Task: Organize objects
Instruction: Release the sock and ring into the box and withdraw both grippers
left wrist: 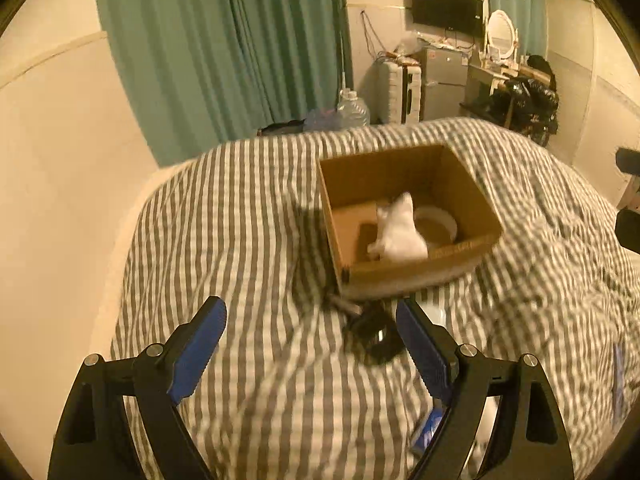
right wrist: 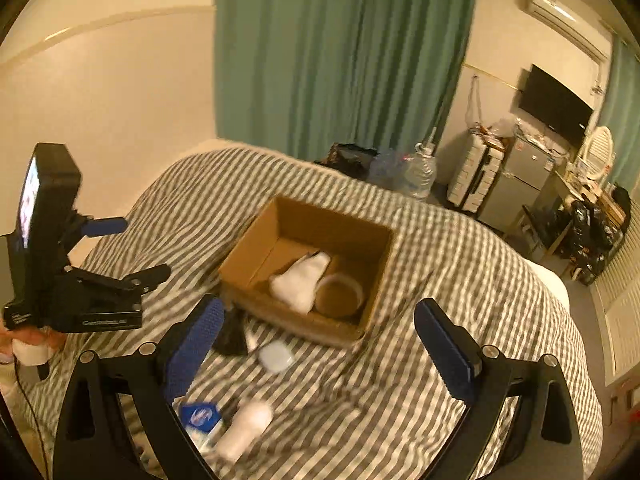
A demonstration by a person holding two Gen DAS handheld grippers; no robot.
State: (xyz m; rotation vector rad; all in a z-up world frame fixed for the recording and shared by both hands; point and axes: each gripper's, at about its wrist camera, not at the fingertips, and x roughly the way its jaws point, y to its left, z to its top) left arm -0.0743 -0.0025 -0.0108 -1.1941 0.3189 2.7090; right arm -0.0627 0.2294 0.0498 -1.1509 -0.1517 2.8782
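Note:
An open cardboard box (left wrist: 404,268) (right wrist: 288,322) sits on the striped bed. Inside lie a white cloth (left wrist: 398,230) (right wrist: 300,280) and a roll of tape (left wrist: 438,226) (right wrist: 340,292). A black object (left wrist: 372,336) (right wrist: 232,334) lies in front of the box. A white case (right wrist: 276,356), a white bottle (right wrist: 244,426) and a blue-and-white packet (right wrist: 200,418) lie nearer. My left gripper (left wrist: 312,332) is open and empty, short of the box; it also shows in the right wrist view (right wrist: 120,248). My right gripper (right wrist: 320,328) is open and empty above the loose items.
The striped duvet (left wrist: 240,240) covers the bed. Green curtains (right wrist: 340,52) hang behind. A water jug (right wrist: 420,172), a suitcase (right wrist: 474,176), a small fridge (right wrist: 516,184) and a cluttered desk (right wrist: 580,208) stand on the floor at the right.

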